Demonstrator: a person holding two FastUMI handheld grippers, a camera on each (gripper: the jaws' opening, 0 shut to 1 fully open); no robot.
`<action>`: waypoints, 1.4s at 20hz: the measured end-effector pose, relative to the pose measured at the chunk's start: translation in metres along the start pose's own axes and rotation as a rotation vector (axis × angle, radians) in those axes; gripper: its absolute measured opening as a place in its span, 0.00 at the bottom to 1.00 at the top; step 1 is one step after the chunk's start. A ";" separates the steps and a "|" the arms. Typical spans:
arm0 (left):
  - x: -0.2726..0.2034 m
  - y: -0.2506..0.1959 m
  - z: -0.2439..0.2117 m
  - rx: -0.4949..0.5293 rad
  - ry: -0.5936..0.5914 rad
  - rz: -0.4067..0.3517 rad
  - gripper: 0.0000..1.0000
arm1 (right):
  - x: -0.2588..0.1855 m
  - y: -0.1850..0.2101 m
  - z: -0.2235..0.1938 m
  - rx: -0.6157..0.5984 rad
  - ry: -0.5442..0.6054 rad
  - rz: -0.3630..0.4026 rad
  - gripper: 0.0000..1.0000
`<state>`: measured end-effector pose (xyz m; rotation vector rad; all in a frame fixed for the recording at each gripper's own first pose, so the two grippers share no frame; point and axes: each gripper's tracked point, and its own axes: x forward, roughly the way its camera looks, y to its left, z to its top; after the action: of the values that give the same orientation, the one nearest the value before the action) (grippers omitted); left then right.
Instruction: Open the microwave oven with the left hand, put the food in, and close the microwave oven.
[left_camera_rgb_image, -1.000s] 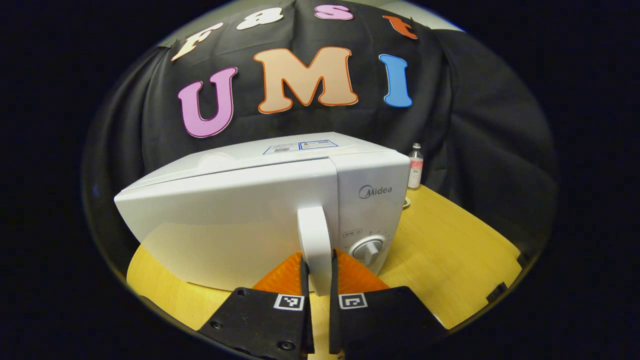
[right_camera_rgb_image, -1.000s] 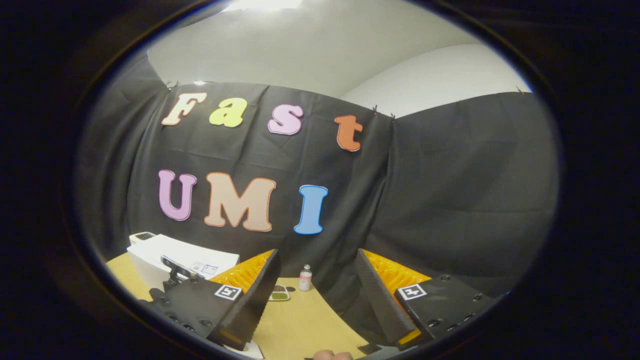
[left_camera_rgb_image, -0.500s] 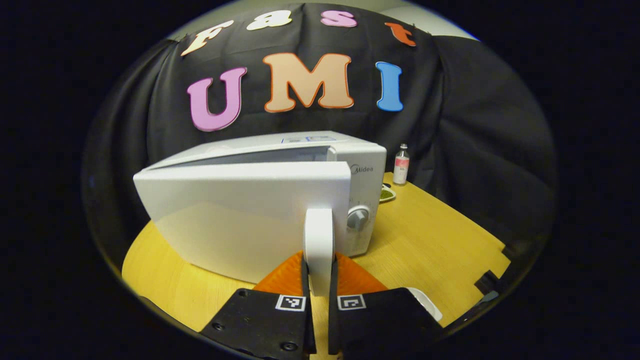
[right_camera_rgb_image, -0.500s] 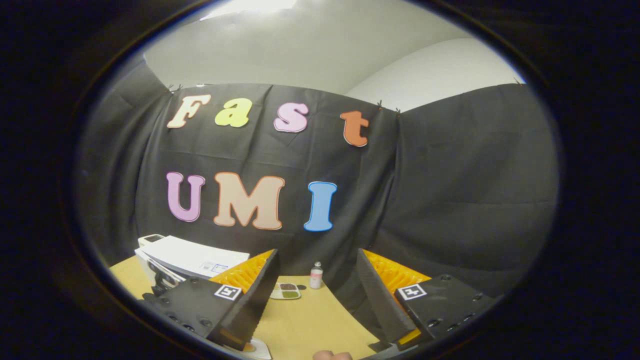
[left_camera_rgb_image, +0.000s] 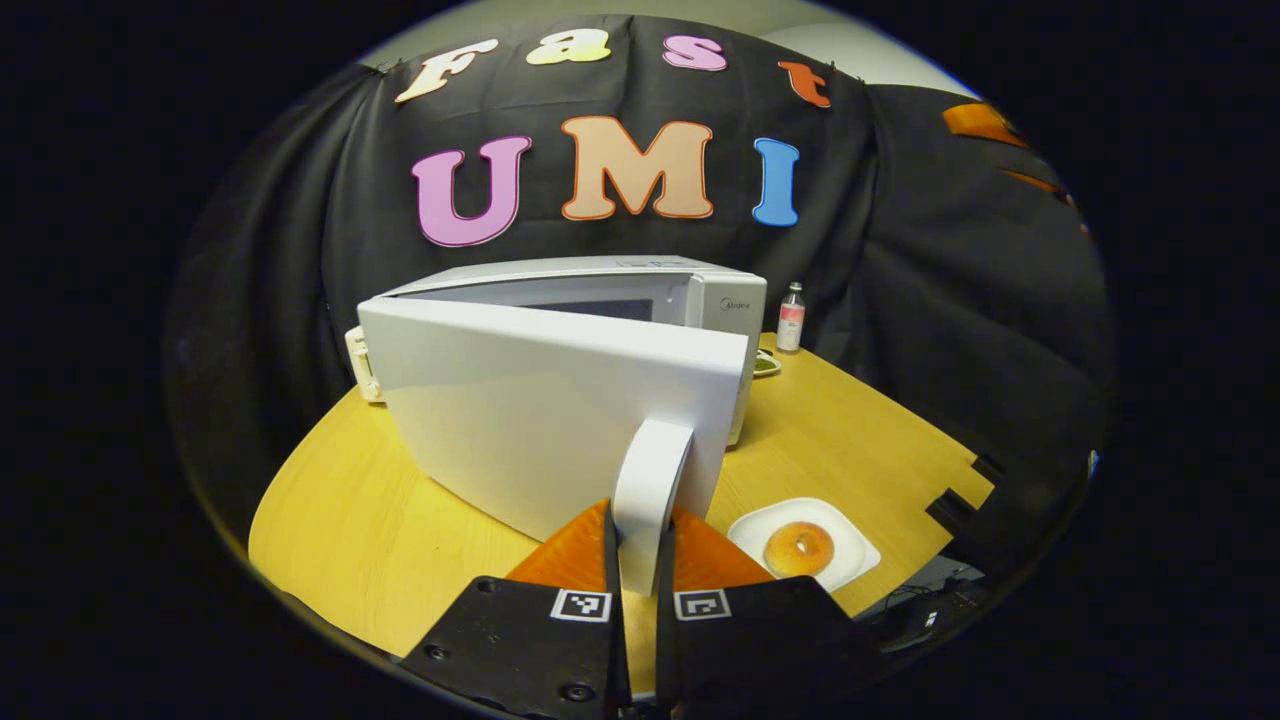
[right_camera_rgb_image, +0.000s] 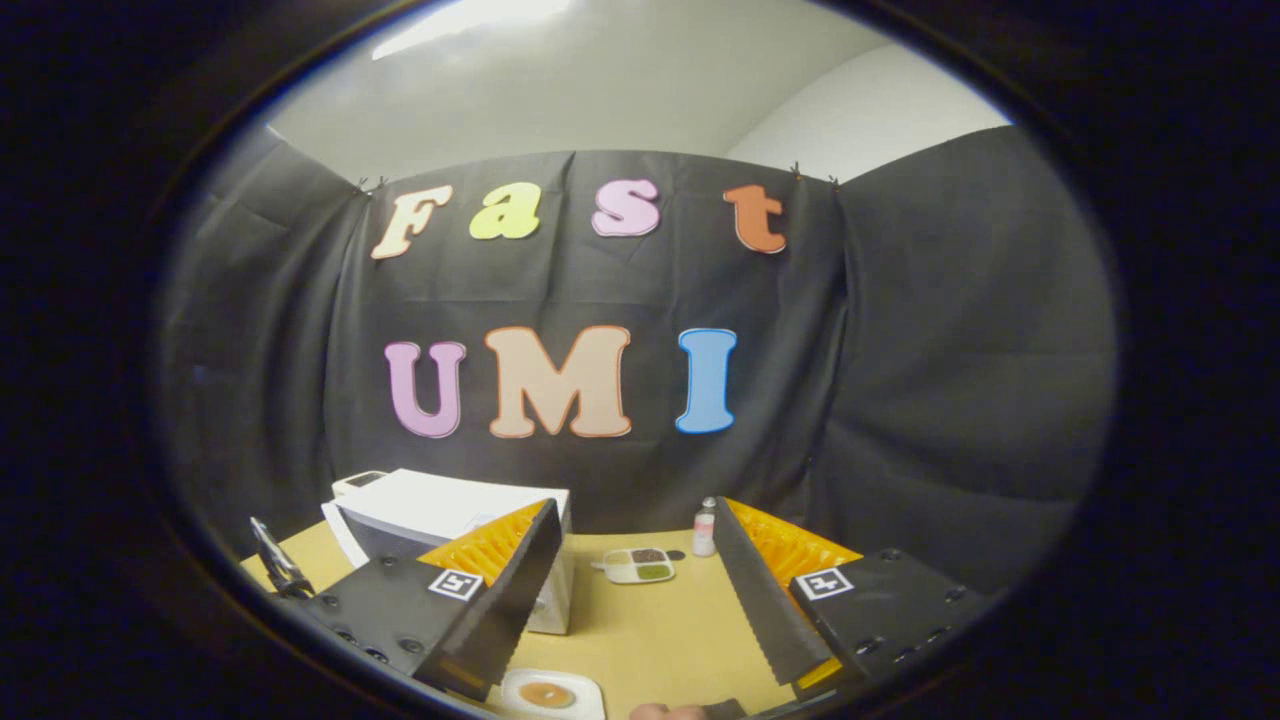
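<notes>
White curved microwave door handle (left_camera_rgb_image: 648, 480) clamped between left gripper (left_camera_rgb_image: 637, 560) fingers; right gripper (right_camera_rgb_image: 630, 590) spread wide, holding nothing, above orange doughnut (right_camera_rgb_image: 546, 693).

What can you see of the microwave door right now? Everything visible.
The microwave door is a plain glossy white panel, plastic by its look, swung partly open on a hinge at its left edge, so a wedge of the dim cavity shows above its top edge. It stands upright above the yellow table. A white, rounded vertical handle sits at its free right end. The left gripper is shut on that handle, one finger on each side. Nothing else touches the door.
</notes>
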<state>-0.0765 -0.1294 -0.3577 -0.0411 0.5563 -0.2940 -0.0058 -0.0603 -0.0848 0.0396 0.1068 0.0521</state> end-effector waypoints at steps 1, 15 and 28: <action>-0.010 0.008 -0.004 -0.005 0.004 0.010 0.07 | 0.001 0.007 -0.004 0.004 0.003 0.016 0.97; -0.100 0.125 -0.037 -0.092 0.021 0.209 0.08 | -0.001 0.088 -0.114 0.053 0.135 0.111 0.97; -0.134 0.160 -0.031 -0.211 -0.074 0.195 0.76 | -0.006 0.105 -0.140 -0.007 0.153 0.107 0.97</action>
<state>-0.1585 0.0635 -0.3339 -0.1996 0.5114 -0.0427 -0.0320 0.0491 -0.2189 0.0346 0.2579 0.1622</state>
